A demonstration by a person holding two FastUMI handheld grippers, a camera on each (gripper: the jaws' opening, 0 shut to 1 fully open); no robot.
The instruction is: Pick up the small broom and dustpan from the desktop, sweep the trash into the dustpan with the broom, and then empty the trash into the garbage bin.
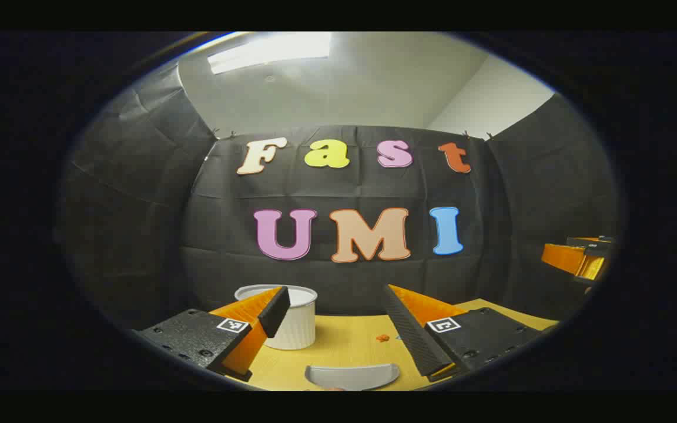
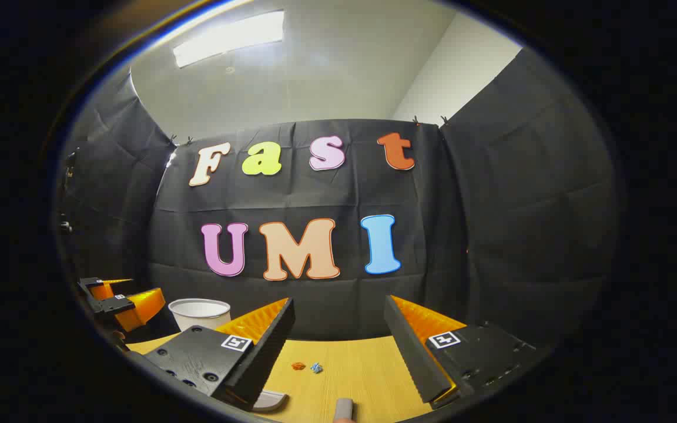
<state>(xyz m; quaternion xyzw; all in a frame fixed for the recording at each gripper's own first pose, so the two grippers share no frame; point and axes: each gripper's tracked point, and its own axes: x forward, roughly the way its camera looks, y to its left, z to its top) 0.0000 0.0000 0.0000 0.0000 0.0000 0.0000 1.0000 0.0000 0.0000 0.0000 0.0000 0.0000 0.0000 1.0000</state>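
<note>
left gripper (image 1: 338, 308) held above the pale wooden desktop (image 1: 350, 346) with jaws spread wide and nothing between them. seen ahead past its left finger (image 1: 272, 308), a white ribbed round garbage bin (image 1: 294, 323) standing upright at the far edge of the desk against the black cloth wall. between the fingers and a little ahead, a small orange scrap of trash (image 1: 382, 338); nearer and lower, the curved rim of a grey plastic dustpan (image 1: 353, 375) lying on the wood. off to the right, the right gripper (image 1: 579, 258) raised in the air. in the right gripper view, right gripper (image 2: 338, 329) likewise spread apart and gripping nothing, with the orange scrap and a small blue scrap (image 2: 316, 368) lying side by side between its fingers; just below, a grey rounded handle end (image 2: 344, 408), likely the small broom; dustpan edge under the left finger; bin well off to the left.
</note>
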